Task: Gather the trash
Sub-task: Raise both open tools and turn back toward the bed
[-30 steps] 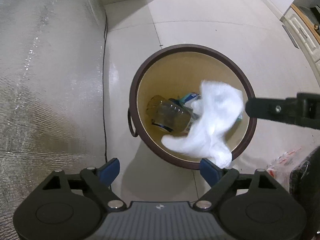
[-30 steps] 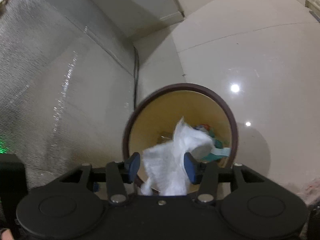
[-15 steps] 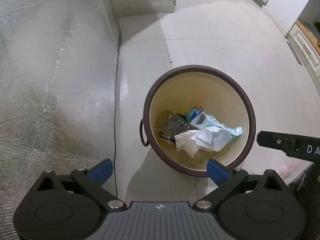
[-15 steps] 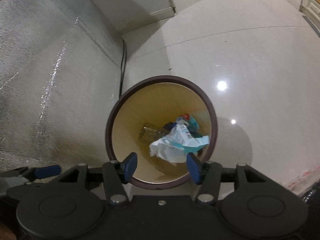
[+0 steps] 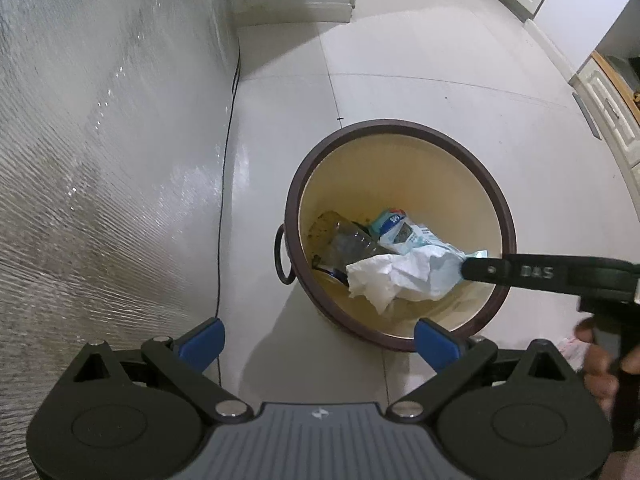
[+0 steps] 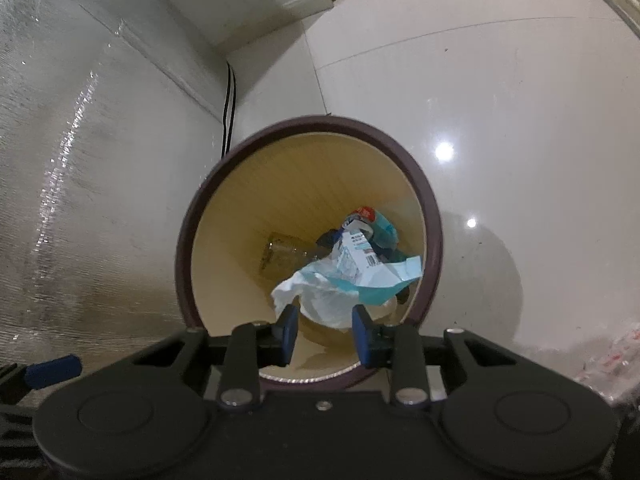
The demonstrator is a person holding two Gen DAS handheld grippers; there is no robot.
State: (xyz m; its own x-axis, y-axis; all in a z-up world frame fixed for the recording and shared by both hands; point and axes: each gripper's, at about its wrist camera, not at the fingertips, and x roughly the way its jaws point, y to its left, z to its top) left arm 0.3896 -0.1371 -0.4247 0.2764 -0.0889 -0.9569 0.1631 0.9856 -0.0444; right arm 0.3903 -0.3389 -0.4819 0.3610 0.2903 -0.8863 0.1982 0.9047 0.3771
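A round bin with a brown rim point(image 5: 505, 216) point(image 6: 433, 216) and a cream inside stands on the tiled floor. Inside lie a crumpled white tissue point(image 5: 386, 276) point(image 6: 320, 298), a blue and white wrapper point(image 5: 404, 232) point(image 6: 360, 258) and a clear plastic bottle point(image 5: 348, 244). My left gripper point(image 5: 318, 342) hangs wide open, empty, above the bin's near edge. My right gripper point(image 6: 324, 334) points down over the bin's mouth, its jaws closing with a gap left and nothing pressed between the pads; the tissue lies lower, behind them. One of its fingers point(image 5: 520, 272) reaches in from the right.
A silvery textured surface point(image 5: 100, 160) rises left of the bin, with a black cable point(image 5: 224, 200) running along its foot. A red and white plastic scrap point(image 6: 600, 356) lies on the floor to the right. A hand point(image 5: 600, 364) holds the right gripper. White cabinets point(image 5: 600, 100) stand at the far right.
The white tissue left the right gripper and dropped into the bin onto the wrapper. The right gripper then sank closer to the bin's mouth and its jaws narrowed. The left jaws spread slightly.
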